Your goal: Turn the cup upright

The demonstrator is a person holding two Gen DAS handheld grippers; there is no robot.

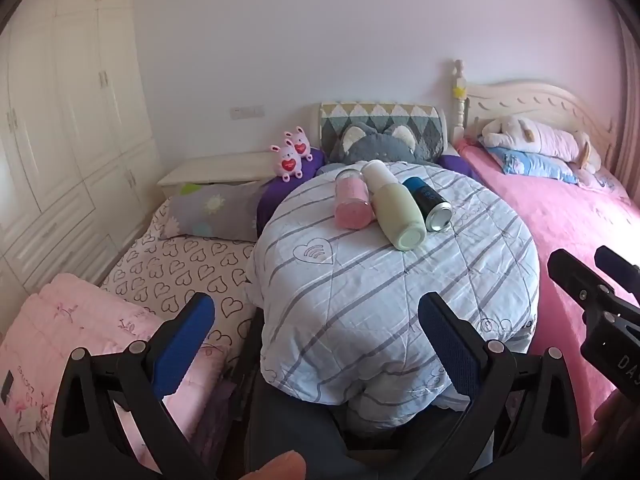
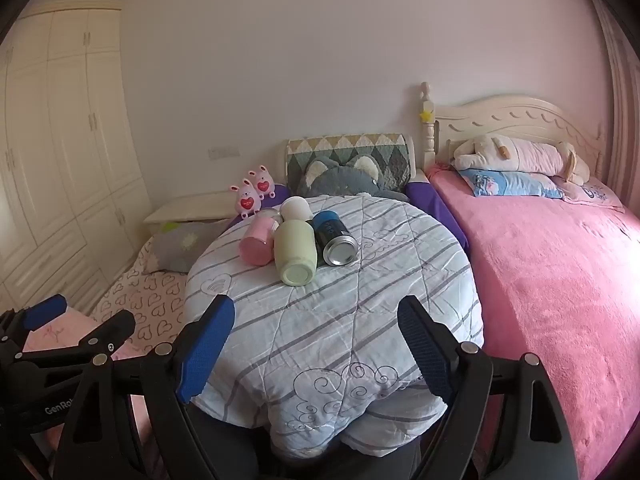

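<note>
Left wrist view. The left gripper (image 1: 316,344) stands with its jaws wide apart and nothing between them, low in the frame. Three containers lie on their sides, touching one another, on the striped quilt (image 1: 360,280) just above frame centre: a pink cup (image 1: 352,204), a pale green bottle (image 1: 394,208) and a dark can (image 1: 428,208). Each long axis runs from the upper part of the frame down toward the camera, bases nearest, fanning slightly. The group sits ahead of the gripper and somewhat right of its midline. The right gripper (image 1: 592,280) enters at the right edge; its jaw spacing is not clear here.

Right wrist view. The right gripper (image 2: 316,344) is likewise spread and empty. The same cluster lies left of centre, upper middle: pink cup (image 2: 258,242), green bottle (image 2: 294,256), can (image 2: 334,240), bases toward the lens. The left gripper (image 2: 80,320) shows at lower left.

Contents. The pink cup appears clear-walled with pink fill; the can's visible end is closed metal; the bottle is opaque, contents unknown. Both grippers seem about equally far off; the cup is the leftmost item, favouring the left.
</note>
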